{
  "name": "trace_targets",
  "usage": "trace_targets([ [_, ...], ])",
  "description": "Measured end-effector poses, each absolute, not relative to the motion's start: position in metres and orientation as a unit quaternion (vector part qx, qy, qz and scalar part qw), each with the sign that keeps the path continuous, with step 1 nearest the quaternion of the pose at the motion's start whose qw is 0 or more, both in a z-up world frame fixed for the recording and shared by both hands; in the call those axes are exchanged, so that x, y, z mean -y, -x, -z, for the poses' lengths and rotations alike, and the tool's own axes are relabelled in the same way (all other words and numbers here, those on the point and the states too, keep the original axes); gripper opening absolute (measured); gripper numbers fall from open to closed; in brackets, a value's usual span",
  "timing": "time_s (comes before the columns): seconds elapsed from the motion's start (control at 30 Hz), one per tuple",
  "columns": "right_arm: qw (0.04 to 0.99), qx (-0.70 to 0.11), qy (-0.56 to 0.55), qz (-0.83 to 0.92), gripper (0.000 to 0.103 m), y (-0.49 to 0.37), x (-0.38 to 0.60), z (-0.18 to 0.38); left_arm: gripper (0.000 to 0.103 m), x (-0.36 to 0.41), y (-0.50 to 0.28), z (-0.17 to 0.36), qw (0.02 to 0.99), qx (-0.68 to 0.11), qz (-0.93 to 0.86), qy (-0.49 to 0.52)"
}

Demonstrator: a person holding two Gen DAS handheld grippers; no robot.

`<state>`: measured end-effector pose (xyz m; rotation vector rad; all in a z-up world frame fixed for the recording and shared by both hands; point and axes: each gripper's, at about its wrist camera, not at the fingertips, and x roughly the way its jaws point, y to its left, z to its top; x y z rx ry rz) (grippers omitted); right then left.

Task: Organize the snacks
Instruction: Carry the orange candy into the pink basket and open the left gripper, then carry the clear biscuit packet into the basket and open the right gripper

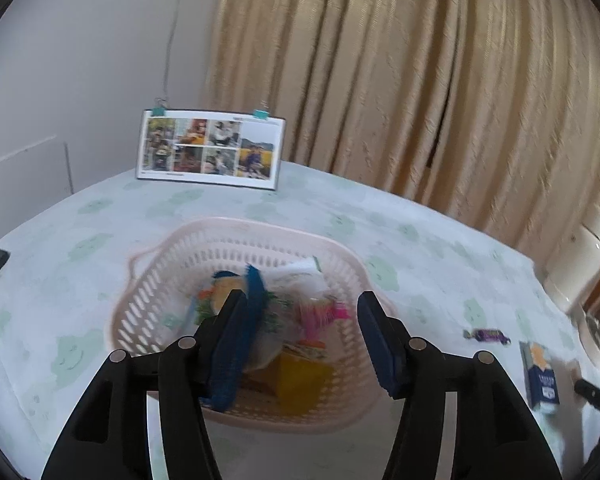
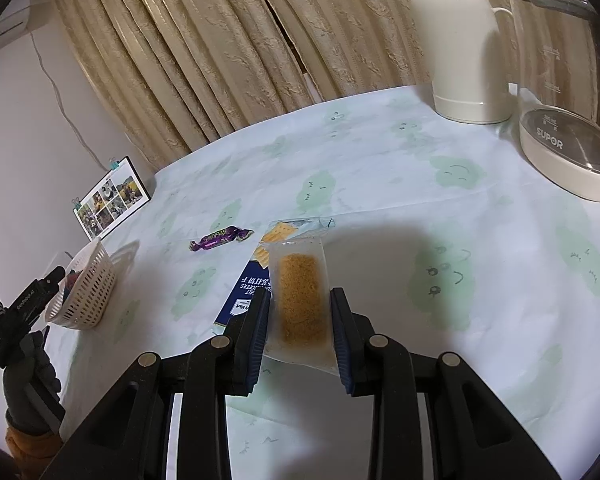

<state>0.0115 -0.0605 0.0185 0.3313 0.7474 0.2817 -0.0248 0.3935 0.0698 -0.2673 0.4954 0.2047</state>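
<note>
Right gripper (image 2: 300,328) clamped on clear packet of golden crumbs (image 2: 303,296), above blue cracker box (image 2: 244,294) near table (image 2: 380,168) middle. Left gripper (image 1: 300,344) spread, empty, over pink basket (image 1: 172,304) holding snacks. Purple candy (image 2: 220,238) loose nearby.

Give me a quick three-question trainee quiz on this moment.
1. True or false: the basket already holds snacks.
2. What is between the fingers of the right hand-held gripper?
A. purple candy
B. clear packet
C. cracker box
3. Fill in: the left hand-held gripper is ____ above the basket.

Key: 1 true. 2 B, the clear packet; the purple candy and cracker box lie on the table. 3 open.
</note>
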Motion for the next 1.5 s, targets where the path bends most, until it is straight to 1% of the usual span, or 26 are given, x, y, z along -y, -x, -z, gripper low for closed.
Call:
trace_targets([
  [0.2,0.908,-0.362,-0.154,-0.144,0.028,-0.009,0.048,-0.019,0.058,-0.415,0.034,-0.07,0.954,-0.223,-0.134,0.152],
  [0.43,0.906,-0.356,-0.142,-0.178,0.028,-0.009,0.009,-0.032,0.059,-0.431,0.042,-0.067,0.953,-0.206,-0.168,0.148],
  [0.6,0.904,-0.346,-0.123,-0.22,0.028,-0.013,-0.033,-0.052,0.062,-0.444,0.049,-0.065,0.951,-0.191,-0.187,0.156],
  [0.73,0.897,-0.339,-0.111,-0.261,0.028,-0.015,-0.074,-0.069,0.062,-0.452,0.052,-0.061,0.95,-0.185,-0.192,0.165],
  [1.03,0.878,-0.338,-0.076,-0.331,0.028,-0.019,-0.164,-0.087,0.065,-0.459,0.058,-0.057,0.948,-0.175,-0.191,0.186],
  [1.27,0.863,-0.337,-0.058,-0.373,0.028,-0.023,-0.221,-0.093,0.065,-0.476,0.062,-0.048,0.934,-0.175,-0.217,0.223],
  [1.5,0.851,-0.352,-0.063,-0.385,0.028,-0.034,-0.254,-0.085,0.066,-0.485,0.067,-0.047,0.928,-0.162,-0.228,0.246],
])
